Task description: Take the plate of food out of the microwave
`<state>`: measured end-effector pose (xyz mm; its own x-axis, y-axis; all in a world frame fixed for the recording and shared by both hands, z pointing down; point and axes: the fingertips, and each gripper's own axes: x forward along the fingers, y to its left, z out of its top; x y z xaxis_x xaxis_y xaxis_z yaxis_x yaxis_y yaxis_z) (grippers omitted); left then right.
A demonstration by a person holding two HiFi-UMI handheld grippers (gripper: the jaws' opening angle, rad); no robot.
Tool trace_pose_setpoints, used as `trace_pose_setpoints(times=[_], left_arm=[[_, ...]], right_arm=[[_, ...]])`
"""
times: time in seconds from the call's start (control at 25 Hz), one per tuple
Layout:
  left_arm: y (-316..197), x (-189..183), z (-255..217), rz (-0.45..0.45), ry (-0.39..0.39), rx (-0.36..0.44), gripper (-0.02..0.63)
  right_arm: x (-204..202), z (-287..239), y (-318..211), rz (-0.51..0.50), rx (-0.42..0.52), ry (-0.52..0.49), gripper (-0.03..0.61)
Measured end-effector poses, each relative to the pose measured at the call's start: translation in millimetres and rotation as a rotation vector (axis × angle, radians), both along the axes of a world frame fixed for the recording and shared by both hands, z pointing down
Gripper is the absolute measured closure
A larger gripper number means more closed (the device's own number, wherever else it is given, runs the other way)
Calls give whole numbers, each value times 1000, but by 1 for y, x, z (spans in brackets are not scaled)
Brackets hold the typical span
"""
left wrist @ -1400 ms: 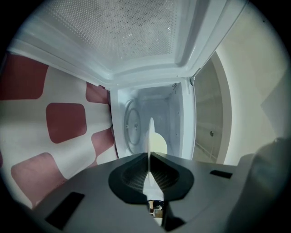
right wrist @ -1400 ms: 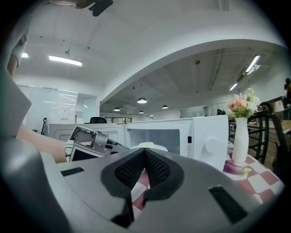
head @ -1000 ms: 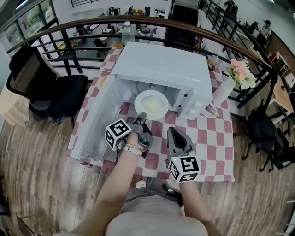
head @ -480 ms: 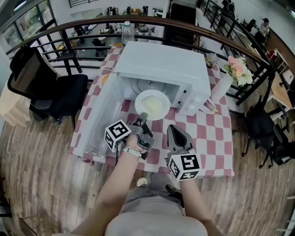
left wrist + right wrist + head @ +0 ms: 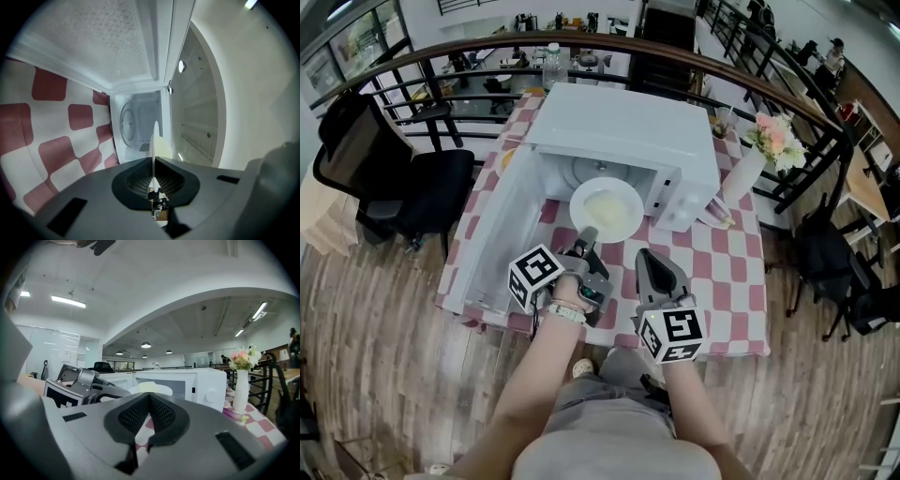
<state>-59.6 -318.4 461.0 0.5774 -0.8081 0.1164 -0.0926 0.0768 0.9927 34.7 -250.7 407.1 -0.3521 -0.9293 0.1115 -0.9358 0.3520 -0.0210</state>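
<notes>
The left gripper (image 5: 587,236) was pinched tight on the near rim of the plate (image 5: 607,208). From its own camera you just saw the plate edge-on, sandwiched between the pads. The plate with its pale food sat right at the mouth of the microwave (image 5: 623,131), looking about half out over the checked tablecloth (image 5: 722,272). The door (image 5: 499,234) was swung wide open on the left. The right gripper (image 5: 647,255) was closed on nothing, hanging just beside the left one.

My take: with a one-edge pinch the far side wants to droop, so I'd keep the wrist flat and pull straight back slowly. I'd stay off the door, and maybe get the right gripper onto the other rim before setting the plate down.
</notes>
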Motion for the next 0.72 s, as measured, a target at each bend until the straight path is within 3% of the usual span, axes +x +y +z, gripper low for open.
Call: trace_pose_setpoints(times=[0.72], left_arm=[[28,19,-22,-47,24,3,597]], right_arm=[[21,-18,4,-16,1,-15,555]])
